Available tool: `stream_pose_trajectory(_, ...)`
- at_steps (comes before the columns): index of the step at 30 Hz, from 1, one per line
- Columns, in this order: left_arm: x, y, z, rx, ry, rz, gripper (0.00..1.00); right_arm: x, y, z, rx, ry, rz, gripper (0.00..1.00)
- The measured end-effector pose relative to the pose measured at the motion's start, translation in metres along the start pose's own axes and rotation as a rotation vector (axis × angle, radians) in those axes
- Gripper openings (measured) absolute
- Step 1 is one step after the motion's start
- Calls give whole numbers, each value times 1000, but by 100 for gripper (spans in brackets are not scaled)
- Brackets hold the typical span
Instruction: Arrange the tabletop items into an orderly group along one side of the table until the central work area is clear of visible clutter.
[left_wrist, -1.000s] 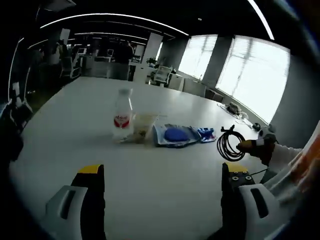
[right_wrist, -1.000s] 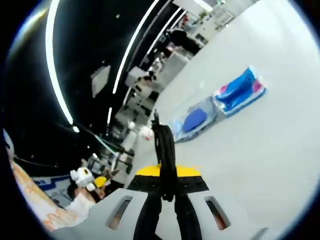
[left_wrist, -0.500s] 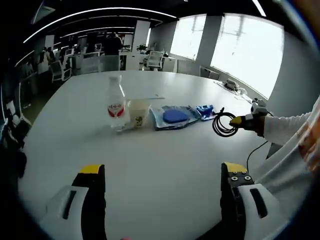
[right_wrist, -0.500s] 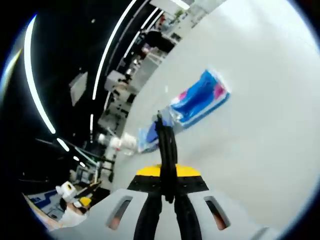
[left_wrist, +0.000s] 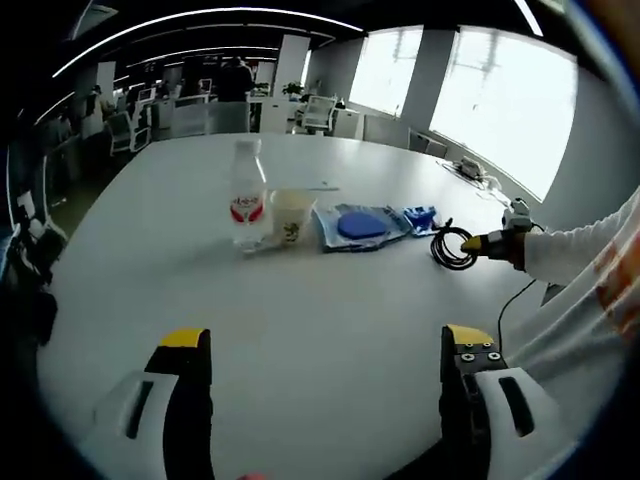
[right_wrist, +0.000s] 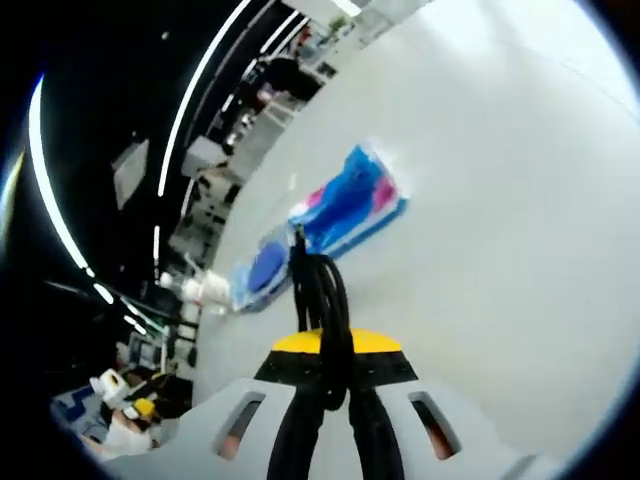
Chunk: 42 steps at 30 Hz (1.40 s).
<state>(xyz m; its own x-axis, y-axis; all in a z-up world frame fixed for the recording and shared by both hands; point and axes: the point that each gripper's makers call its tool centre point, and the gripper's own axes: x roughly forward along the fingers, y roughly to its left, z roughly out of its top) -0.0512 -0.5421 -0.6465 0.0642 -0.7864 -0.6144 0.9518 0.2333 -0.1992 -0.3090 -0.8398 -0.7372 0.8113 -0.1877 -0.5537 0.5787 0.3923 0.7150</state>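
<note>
Mid-carry on the coiled black cable (right_wrist: 318, 300) — looks like the step of bringing it over to join the row of stuff already lined up across the middle of the left gripper view. Pinched tight in the right gripper (right_wrist: 325, 372), fingers pressed together on the strands, loop sticking up toward centre frame in the right gripper view. Same cable (left_wrist: 452, 246) visible at right of centre in the left gripper view, hanging just off the end of the row, close to the tabletop (left_wrist: 300, 330) but can't tell whether touching it yet.

Row so far, left to right in that view: water bottle (left_wrist: 247, 205), paper cup (left_wrist: 292, 216) right beside it, clear pouch with the blue disc (left_wrist: 362, 224), then the small blue packet (left_wrist: 418, 217) nearest the cable.

Left gripper (left_wrist: 325, 370) doing nothing much — fingers spread wide at the bottom of the frame, holding nothing, bare tabletop between them.

Next move, best guess: lower the coil flat just beside the blue packet (right_wrist: 352, 203), not on top of it, then open up. Probably floppy, so worth setting down gently or the loops spring apart and sprawl back toward the middle.
</note>
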Motion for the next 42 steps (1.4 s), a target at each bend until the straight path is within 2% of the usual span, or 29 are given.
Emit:
stream_pose_trajectory(3, 2, 0, -3, 54, 32, 8, 97, 2, -5, 1, -60, 6, -52, 5)
stream_pose_trajectory(9, 7, -2, 2, 64, 26, 4, 97, 3, -25, 1, -63, -6, -152, 7)
stream_pose_trajectory(11, 8, -2, 2, 57, 26, 4, 97, 2, -36, -1, -186, 29, -220, 9)
stream_pose_trajectory(12, 8, -2, 1, 56, 27, 5, 97, 6, -29, 4, -196, -8, -181, 9)
stream_pose_trajectory(15, 9, -1, -2, 48, 38, 7, 96, 7, -34, 5, -223, 7, -220, 10)
stream_pose_trajectory(19, 8, 2, -2, 44, 38, 9, 96, 6, -42, 11, -346, 17, -278, 12)
stream_pose_trajectory(27, 11, 8, -2, 31, 41, 11, 97, 4, -32, 19, -421, -5, -255, 19)
stream_pose_trajectory(35, 16, 11, -2, 32, 49, 5, 97, -5, -24, 25, -513, -37, -240, 44)
stream_pose_trajectory(38, 19, 12, -3, 32, 54, -2, 98, -9, -19, 22, -510, -37, -218, 58)
stream_pose_trajectory(42, 22, 15, -6, 26, 69, -11, 98, -17, -10, 13, -550, -12, -200, 69)
